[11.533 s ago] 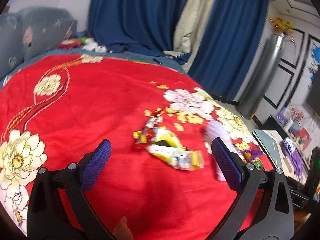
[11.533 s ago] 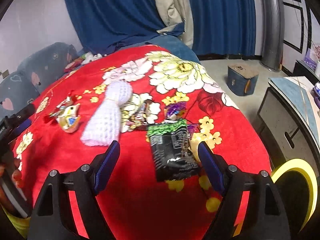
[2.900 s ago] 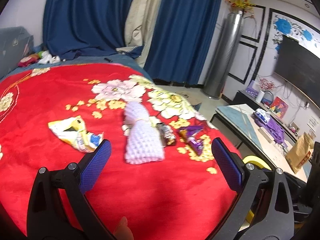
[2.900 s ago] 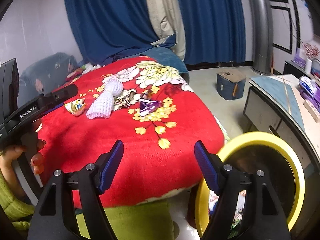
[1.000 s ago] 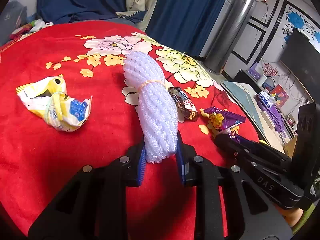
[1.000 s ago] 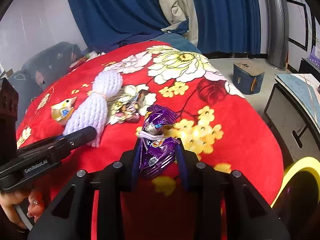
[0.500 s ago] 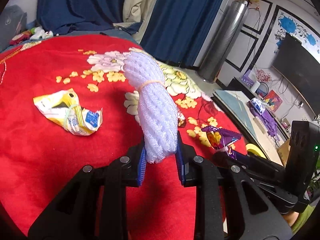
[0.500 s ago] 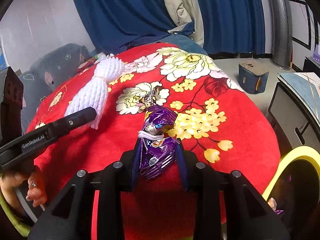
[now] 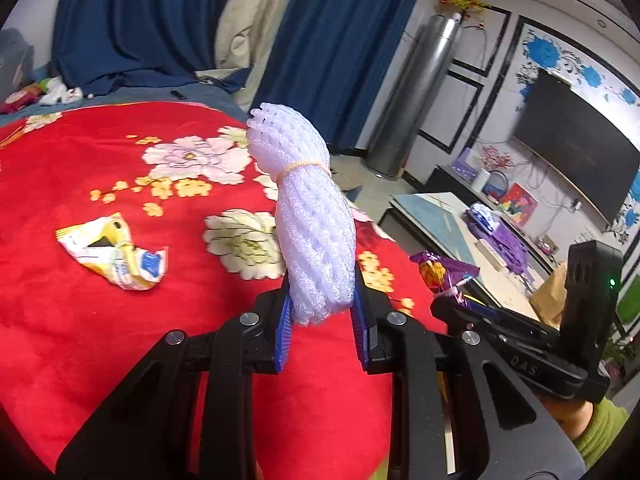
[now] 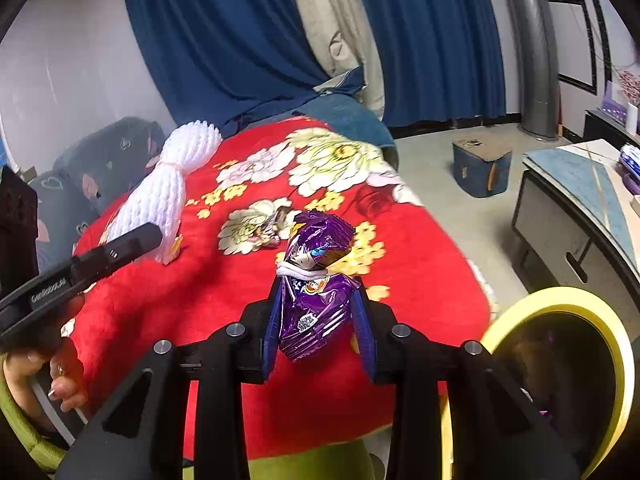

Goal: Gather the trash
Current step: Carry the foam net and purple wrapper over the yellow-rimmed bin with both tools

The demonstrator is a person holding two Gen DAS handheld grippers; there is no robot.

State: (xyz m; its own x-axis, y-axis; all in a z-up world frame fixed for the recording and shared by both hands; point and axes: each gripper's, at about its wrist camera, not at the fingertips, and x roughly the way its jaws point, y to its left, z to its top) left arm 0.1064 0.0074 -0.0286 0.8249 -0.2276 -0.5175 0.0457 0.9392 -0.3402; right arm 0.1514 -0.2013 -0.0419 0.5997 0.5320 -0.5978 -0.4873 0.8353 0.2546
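Foam in left claw: the left gripper [image 9: 322,322] is clamped on the white foam net [image 9: 310,216], now lifted off the red blanket [image 9: 80,340] where it lay a second ago.
Foil in right claw: the right gripper [image 10: 318,328] is pinched tight on the purple wrapper [image 10: 316,280], also raised clear of the cloth.
Meaning for the task: both pieces are picked up and in the air, so I judge the carry to the bin comes next.
Bin: a yellow-rimmed bin [image 10: 618,360] sits near right, below the bed edge (its dark inside is hard to read).
Trash left behind: a yellow crumpled wrapper [image 9: 114,254] lies at left on the blanket; a small dark wrapper [image 10: 272,228] rests on a pale flower, farther in.
In the way: nothing stands between the claws and the bin; the two grippers are near each other and could bump.
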